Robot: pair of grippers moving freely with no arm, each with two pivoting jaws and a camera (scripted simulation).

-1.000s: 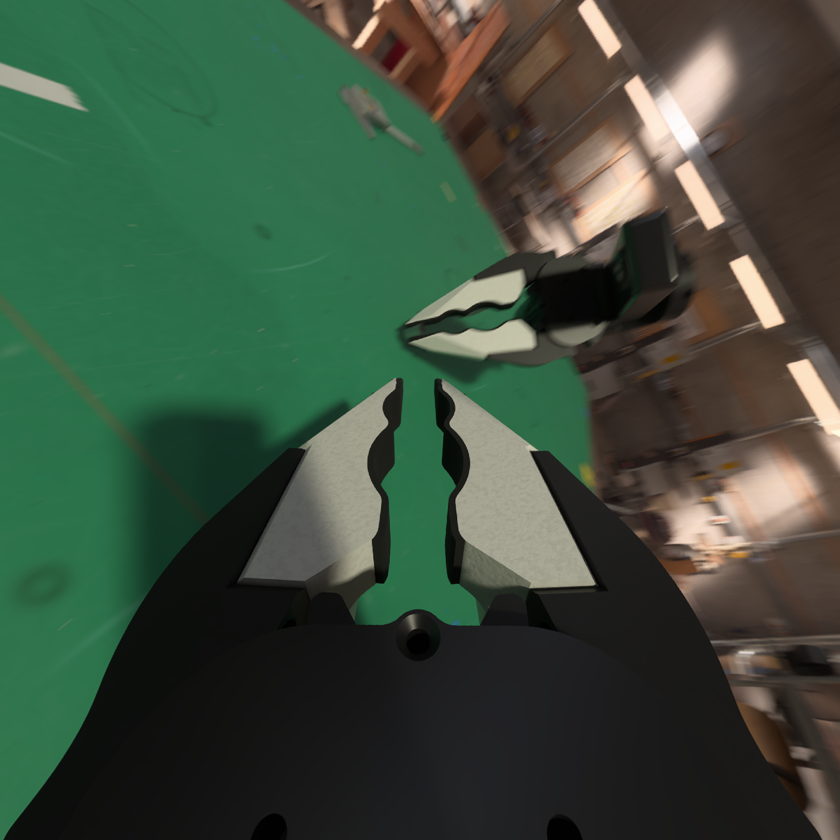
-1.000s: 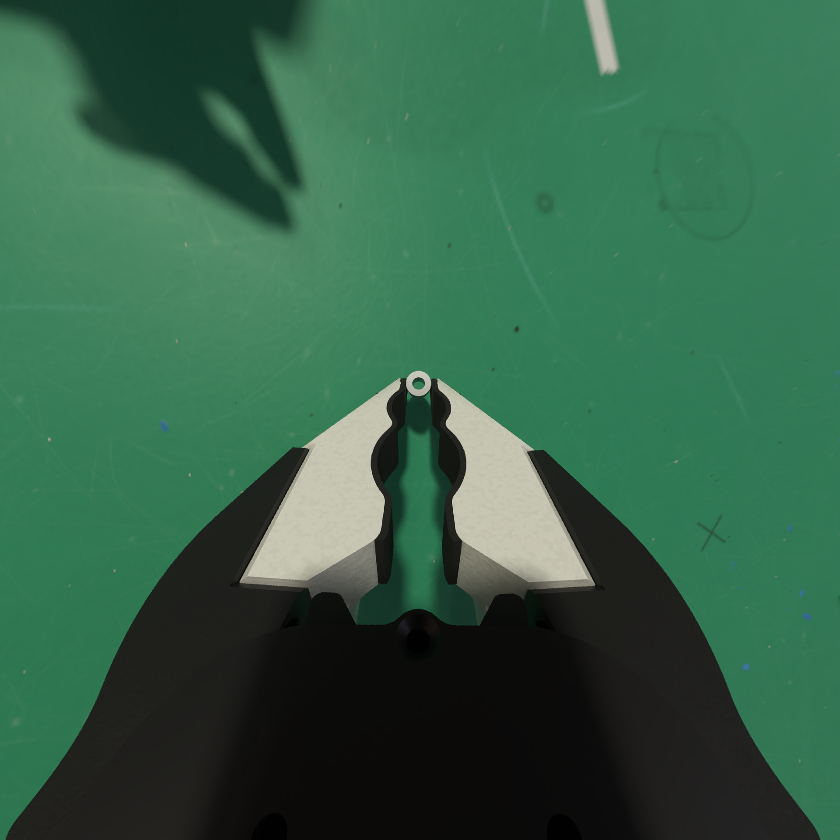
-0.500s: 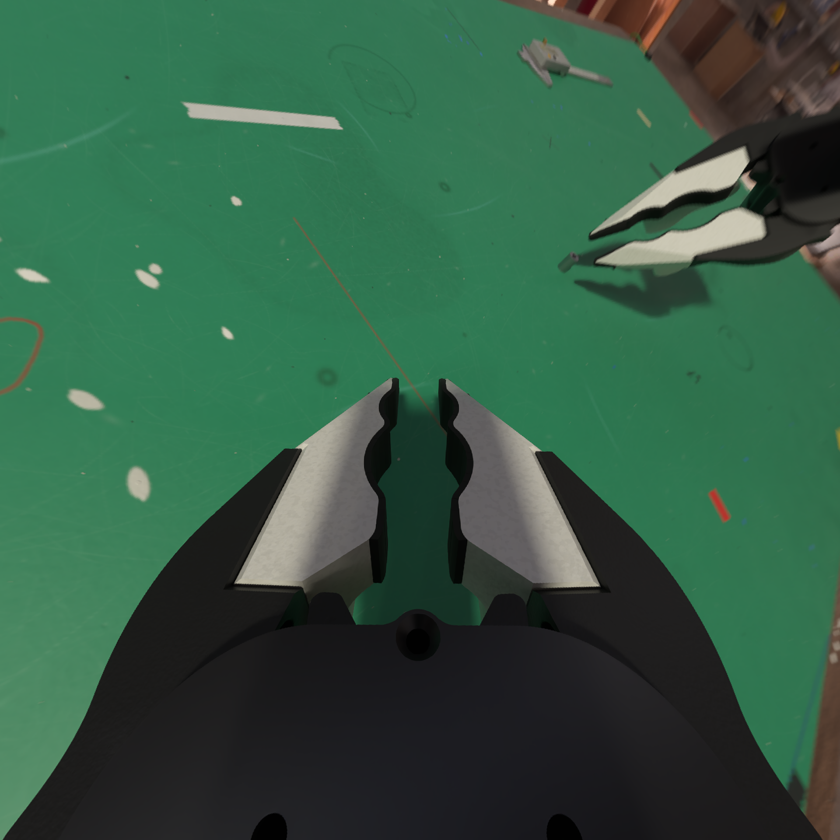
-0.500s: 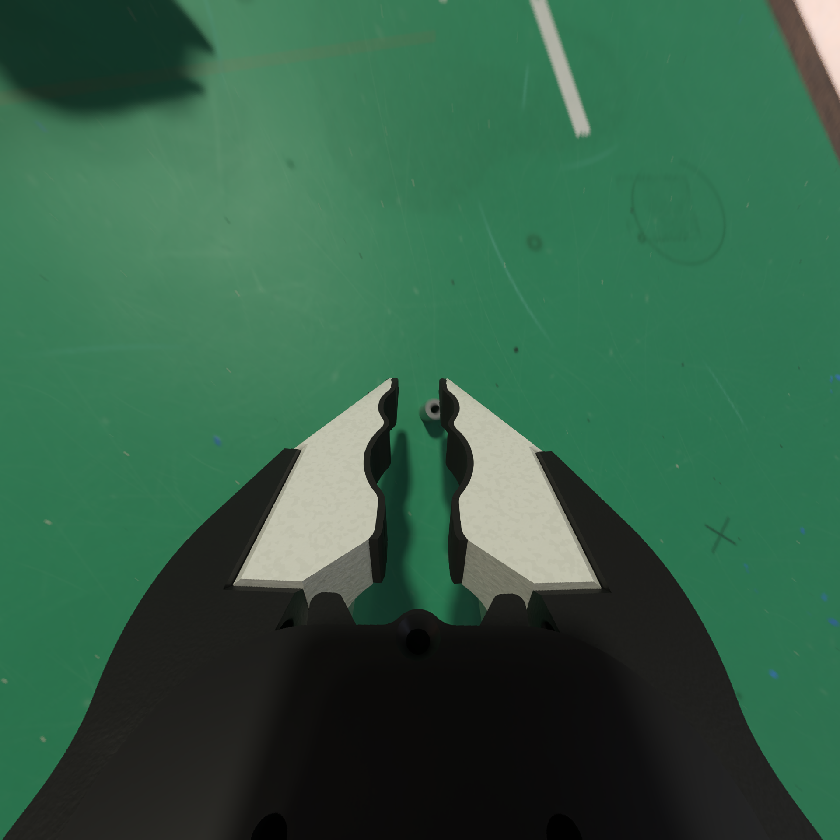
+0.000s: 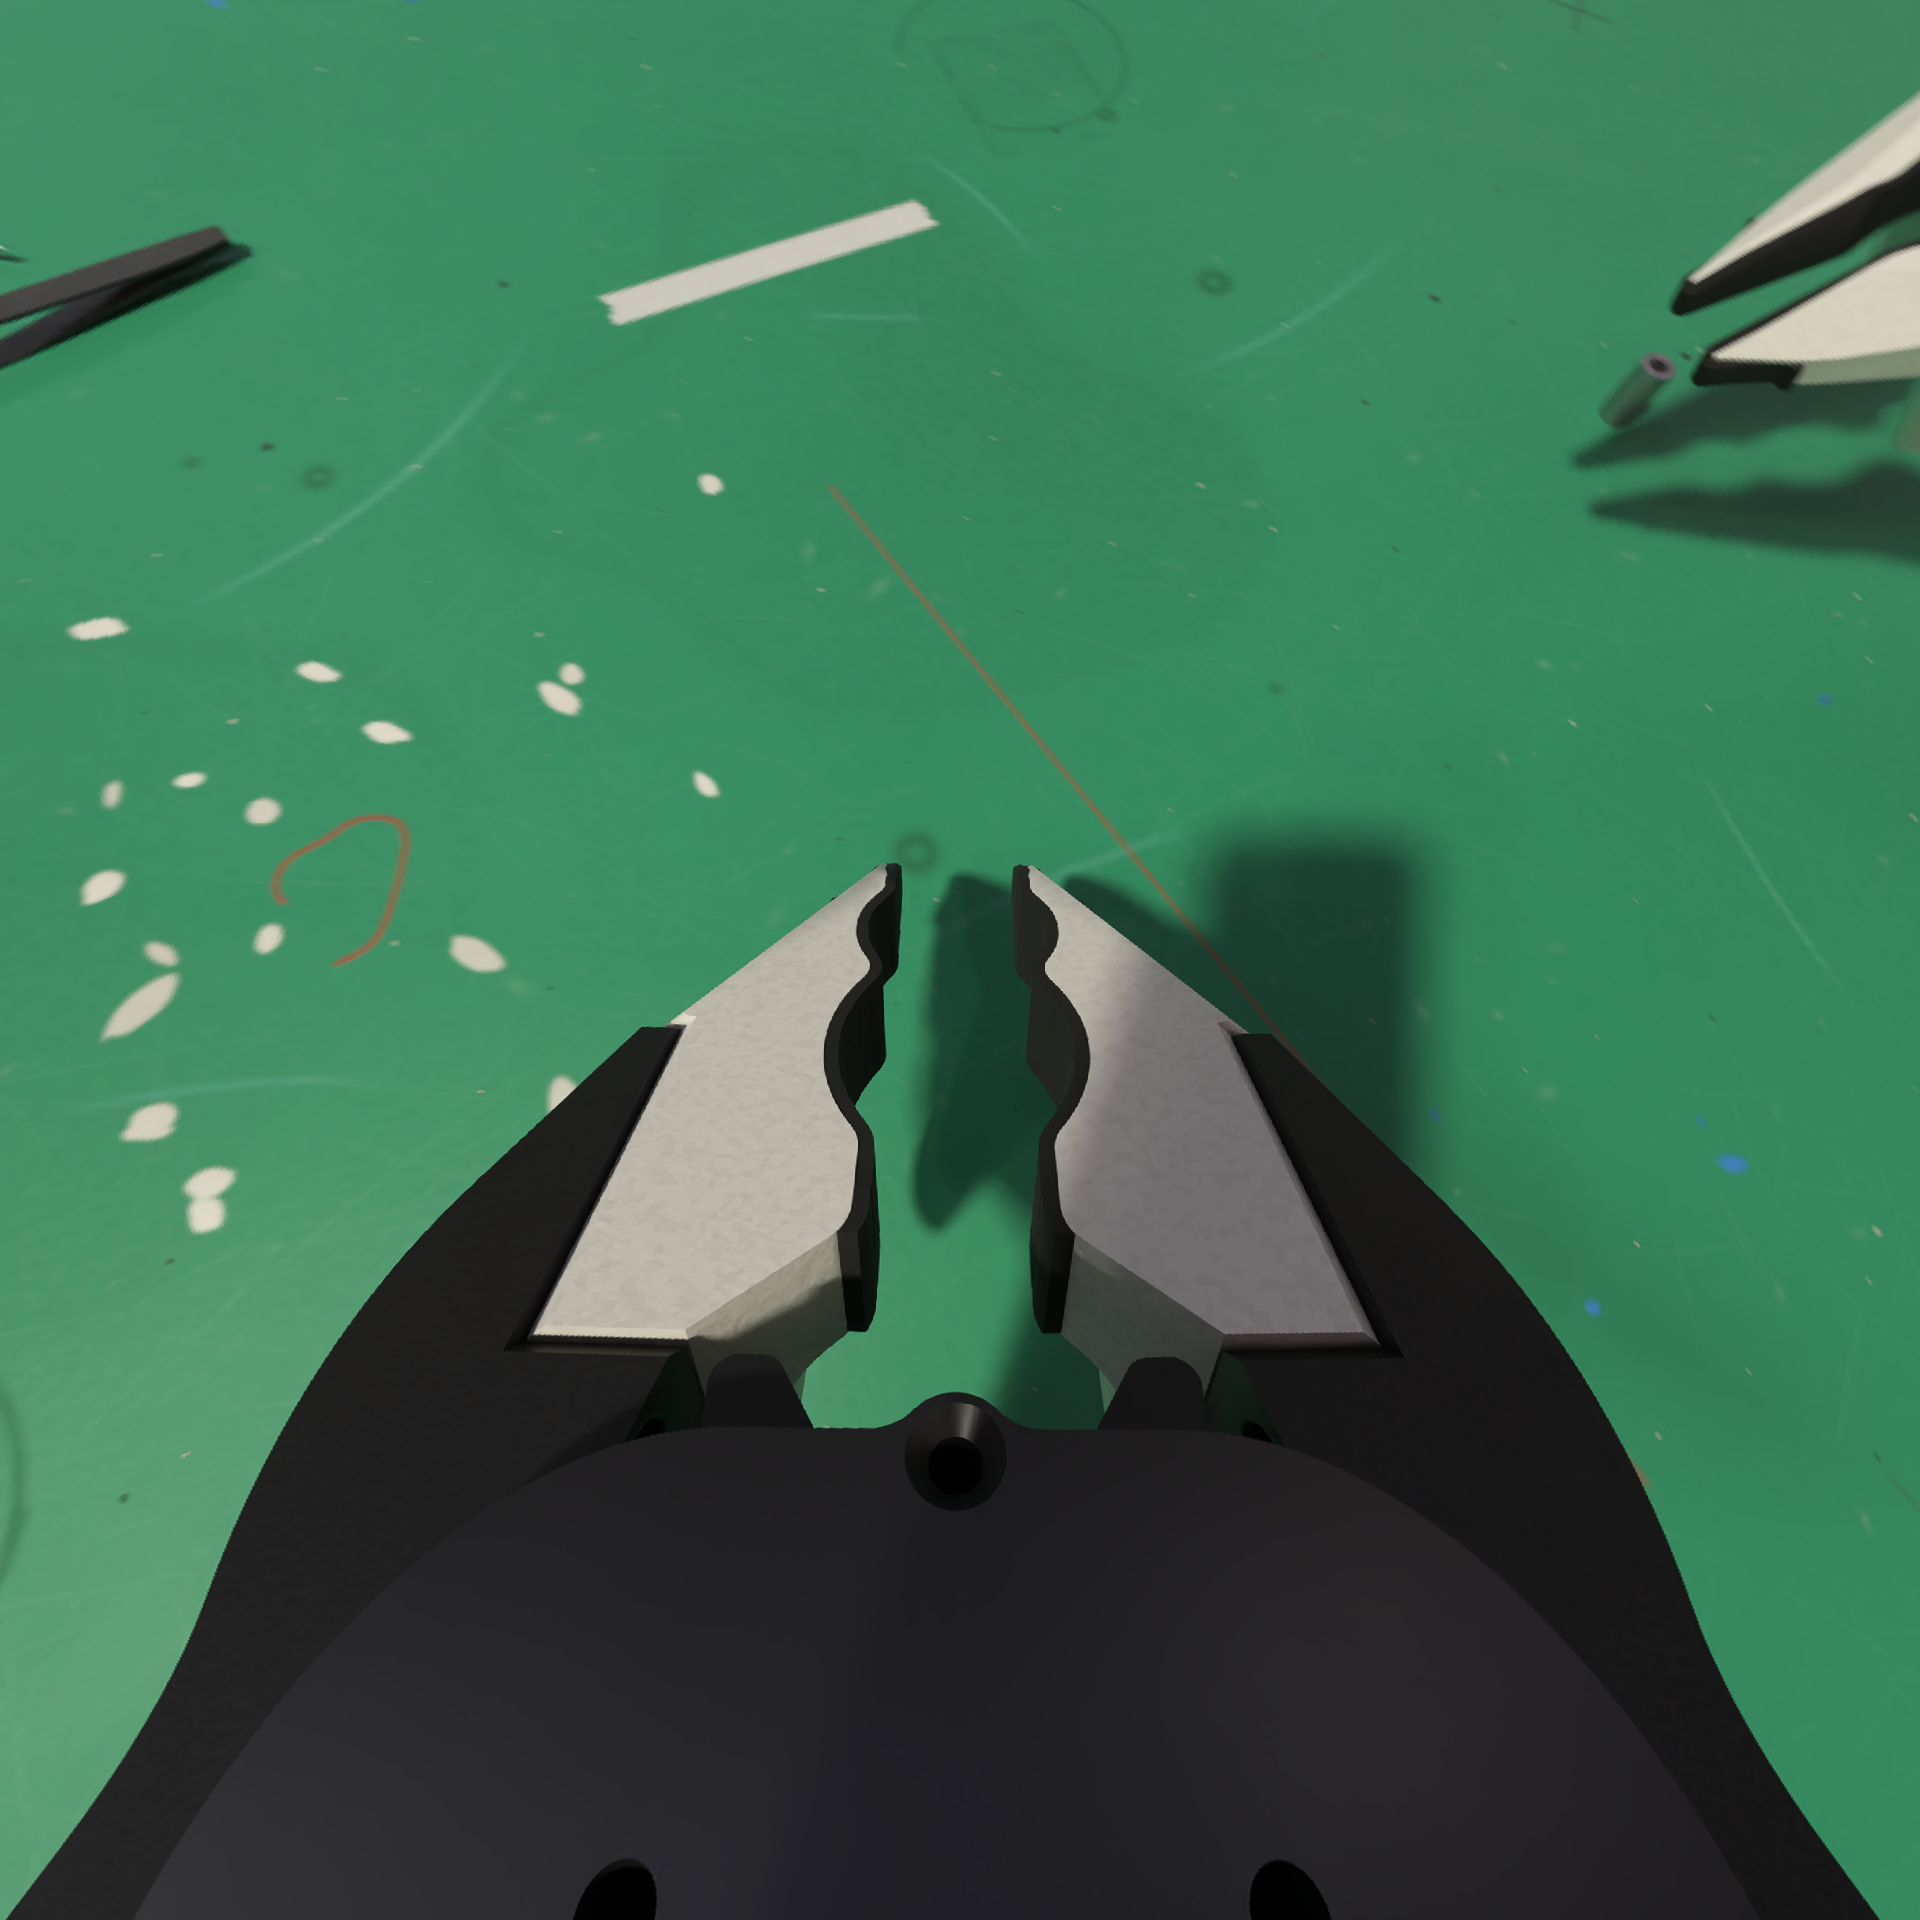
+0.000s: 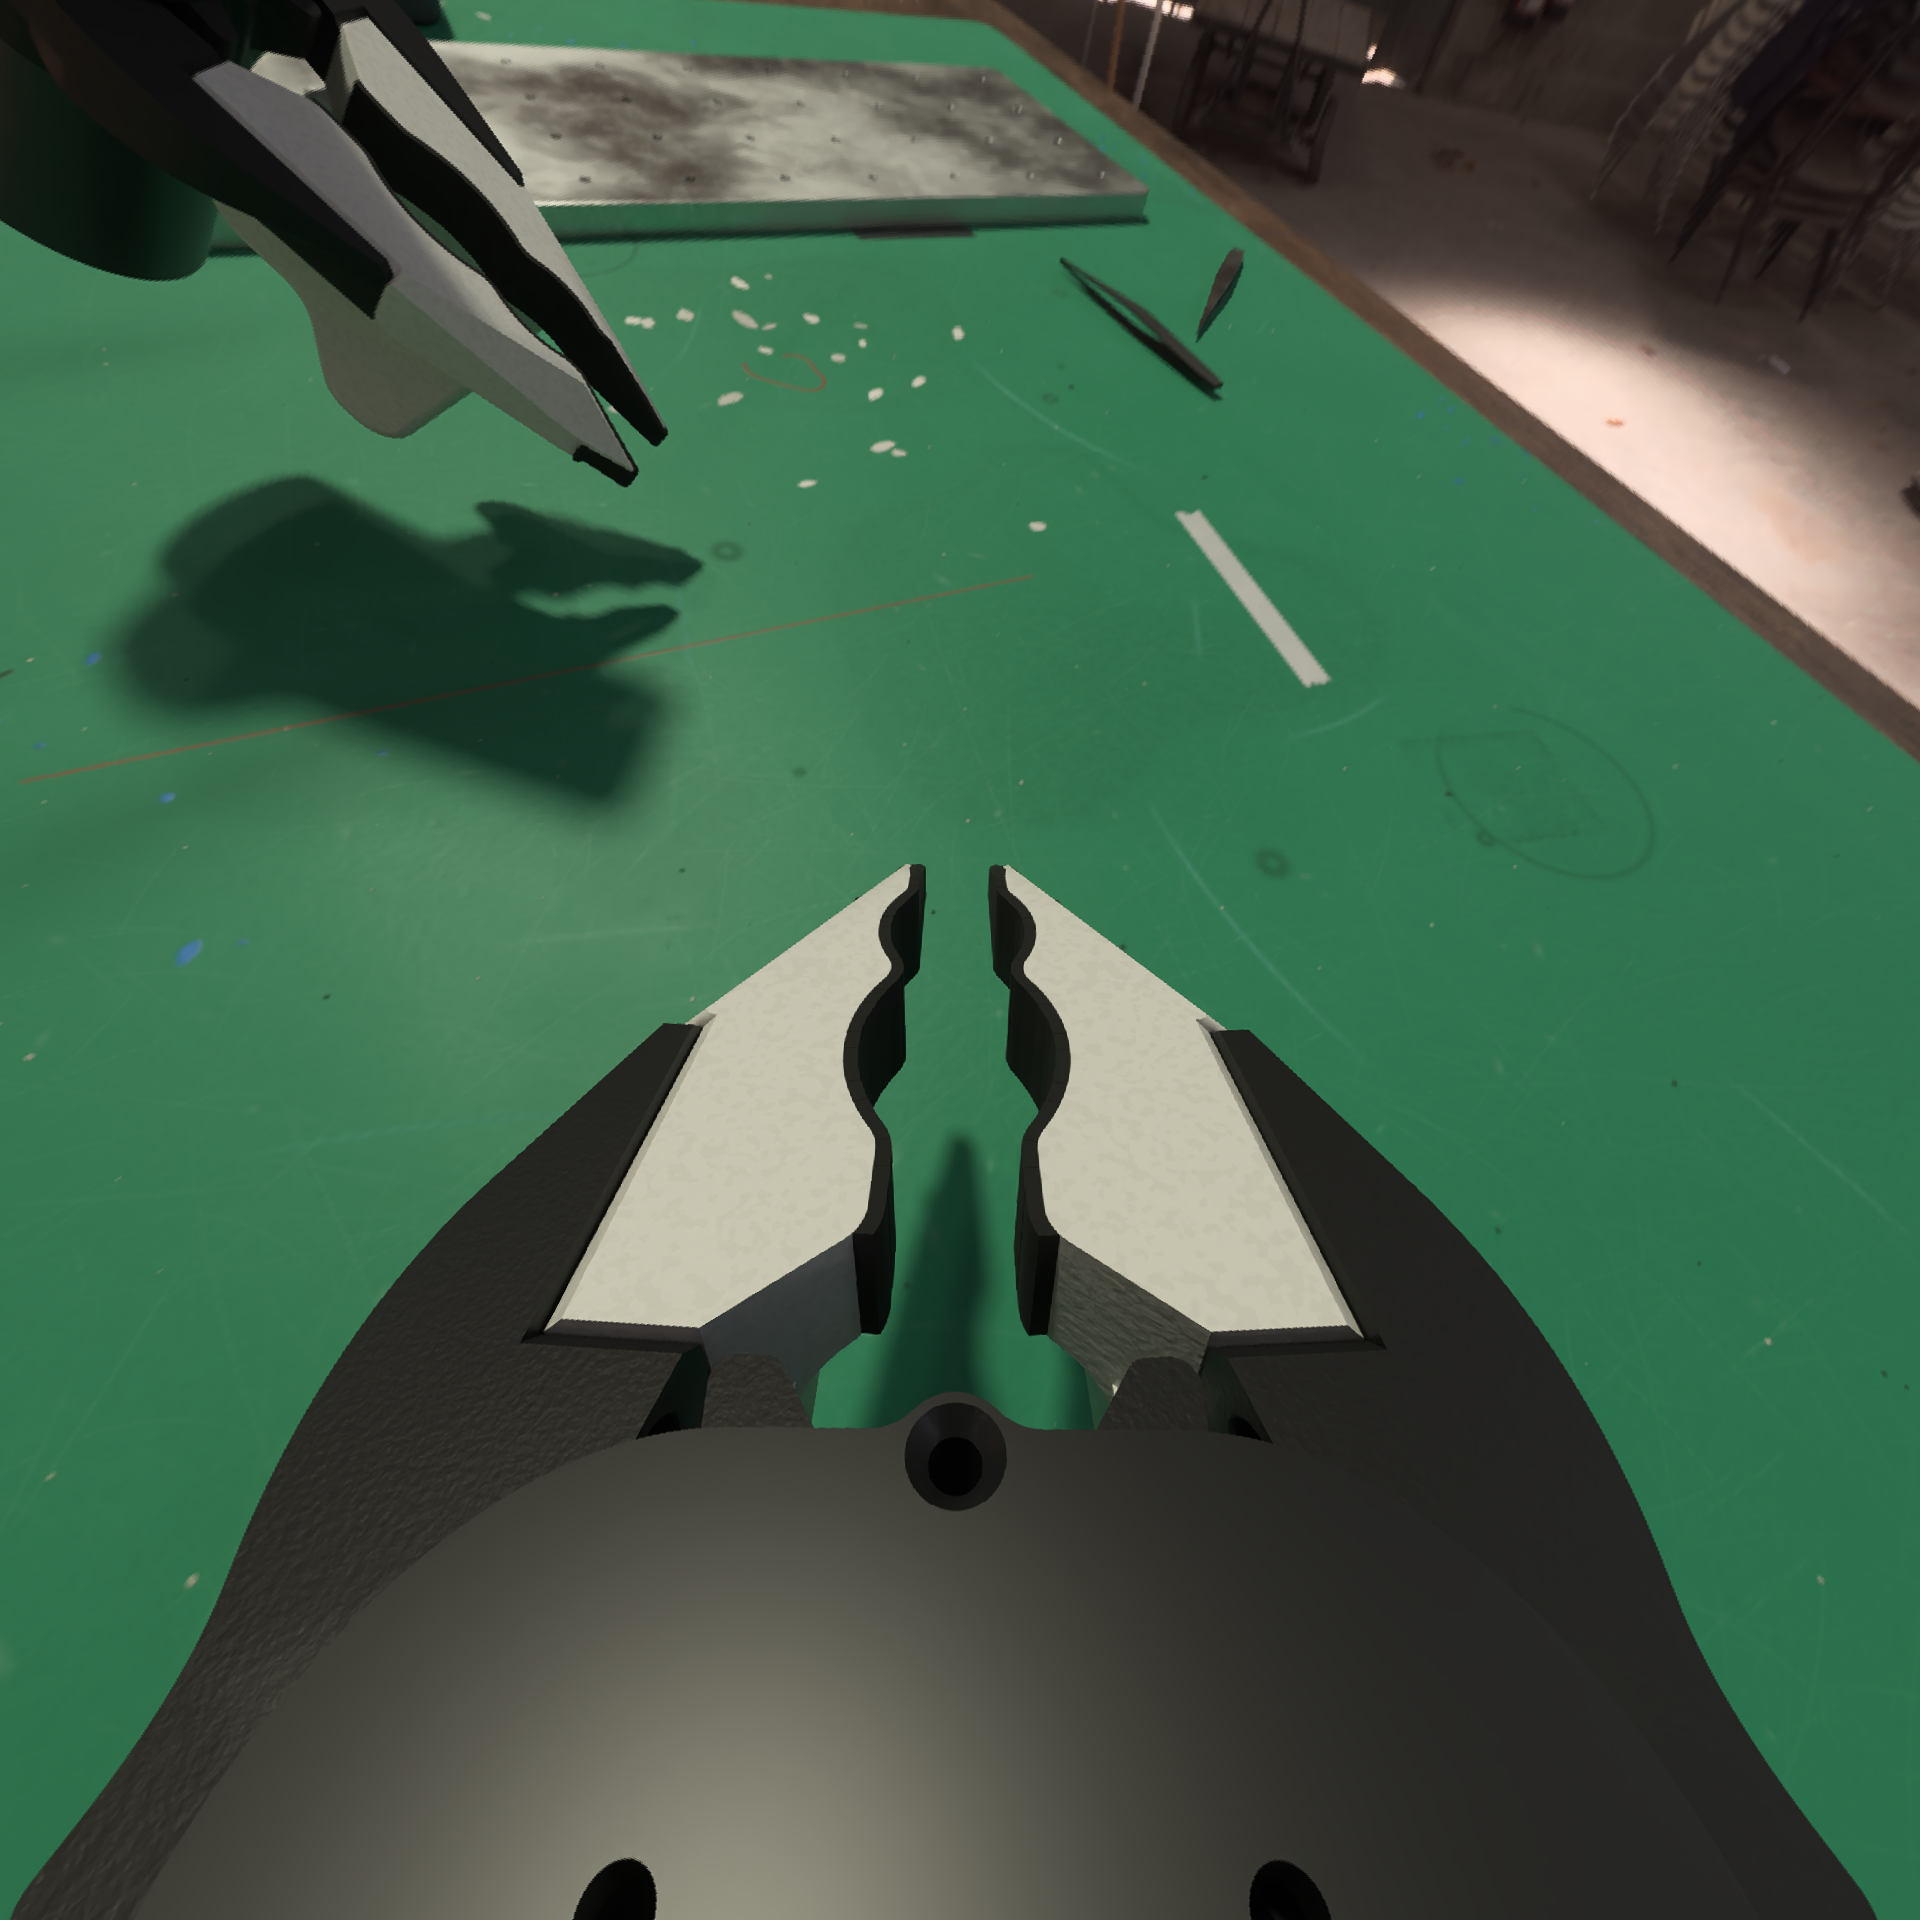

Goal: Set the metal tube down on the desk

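Observation:
The metal tube [image 5: 1640, 387] is a small grey cylinder lying on the green desk [image 5: 1143, 520] at the far right of the left wrist view. It lies just off the tips of my right gripper [image 5: 1691, 339] and is not held. The tube does not show in the right wrist view. There my right gripper [image 6: 956, 873] is empty, with its jaws a narrow gap apart above the desk. My left gripper [image 5: 956, 873] is open and empty over the desk, well left of the tube. It also shows at the upper left of the right wrist view [image 6: 636, 454].
A grey metal plate [image 6: 790, 135] lies at the far end of the desk. Black tweezers [image 6: 1143, 327] and a white tape strip [image 6: 1252, 597] lie beyond my right gripper. White flecks and a brown wire loop [image 5: 353, 883] lie left of my left gripper. The desk's edge [image 6: 1558, 416] runs along the right.
My right gripper has let go of the tube, which now lies on the desk, and has tilted up and drawn back. My left gripper has swung down over the desk and opened wider.

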